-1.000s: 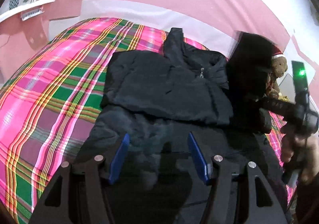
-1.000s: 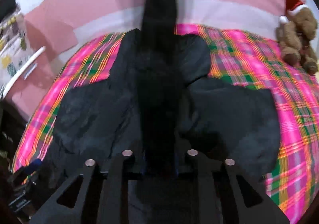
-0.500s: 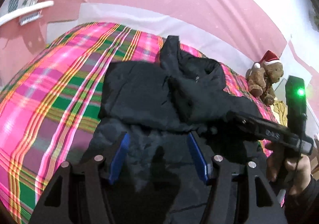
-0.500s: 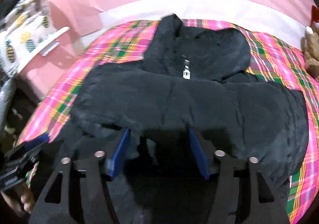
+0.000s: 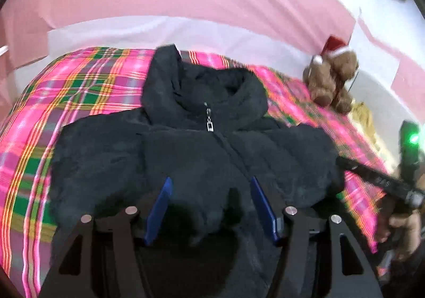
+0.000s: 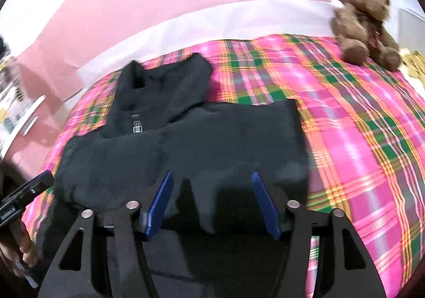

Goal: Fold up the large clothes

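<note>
Both jaws parted above black jacket (image 5: 202, 154) on bed.

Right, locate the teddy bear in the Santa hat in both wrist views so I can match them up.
Left wrist: the teddy bear sits in the upper right, at the far edge of the plaid bedcover, right of the jacket's hood.
Right wrist: the teddy bear is in the top right corner, well clear of the black jacket.
Shared landmark: the jacket's silver zipper pull.
</note>
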